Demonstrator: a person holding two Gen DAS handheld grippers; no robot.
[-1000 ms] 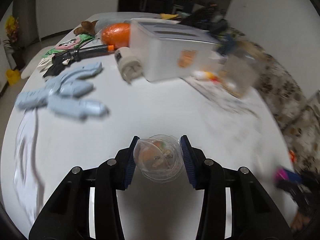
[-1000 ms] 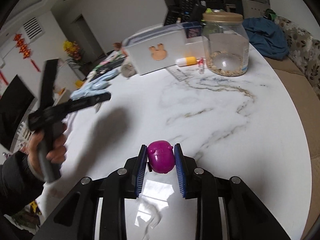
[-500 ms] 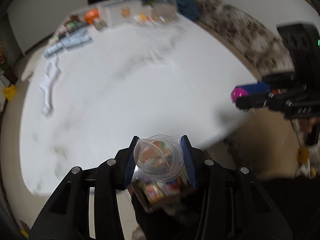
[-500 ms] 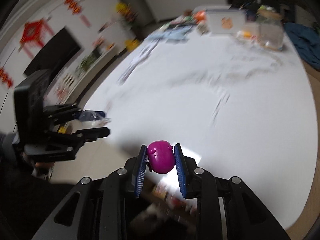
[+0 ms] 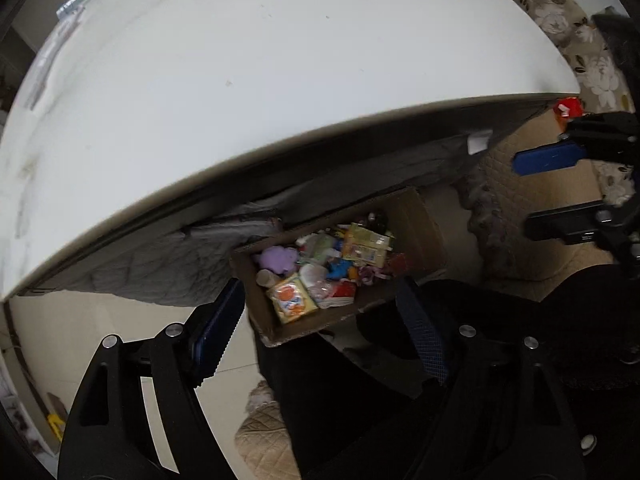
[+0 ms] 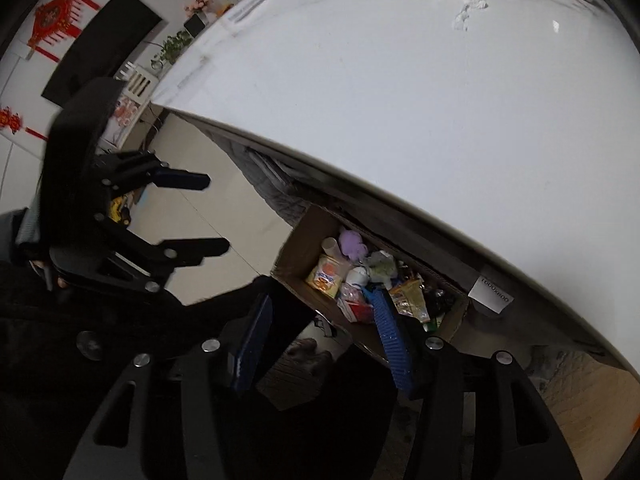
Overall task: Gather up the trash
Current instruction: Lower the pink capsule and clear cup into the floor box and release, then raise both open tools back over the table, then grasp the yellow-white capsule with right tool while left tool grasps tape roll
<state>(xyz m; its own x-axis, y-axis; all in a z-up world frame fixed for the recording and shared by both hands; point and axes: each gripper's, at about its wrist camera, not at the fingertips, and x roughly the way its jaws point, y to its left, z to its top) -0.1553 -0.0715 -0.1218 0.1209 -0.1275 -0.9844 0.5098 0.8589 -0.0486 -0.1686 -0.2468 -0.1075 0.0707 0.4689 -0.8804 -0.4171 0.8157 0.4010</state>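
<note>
Left claw (image 5: 320, 324): spread wide, nothing between the blue-padded fingers (image 5: 214, 334), tilted down past the edge of the white surface (image 5: 280, 80) and aimed at the floor below. Directly framed between those fingers, further down: cardboard box (image 5: 420, 220), open-topped, tucked partly under the surface's rim, holding a heap of trash. Visible in the heap: purple blob-shaped toy (image 5: 278, 258), yellow-and-orange snack packet (image 5: 292, 298), yellow-green packet (image 5: 366, 244), blue scrap (image 5: 340, 268), red wrapper (image 5: 344, 290). Not touching the box; held well above it.

Right claw (image 6: 326, 338): likewise splayed open and empty, angled downward over the same box (image 6: 304, 236) from the other side. Bright blue finger pad (image 6: 392, 340) overlapping the box's near wall in view, the other pad (image 6: 250, 350) off to the side above dark clothing. Same trash seen from here: purple toy (image 6: 352, 244), orange-printed packet (image 6: 326, 274), yellow wrapper (image 6: 410, 300). White label (image 6: 494, 300) stuck under the surface's edge, just beside the box's far corner.

Each claw also caught in the other's camera, at the frame's side, fingers parted, level with the surface's rim and apart from the box.
</note>
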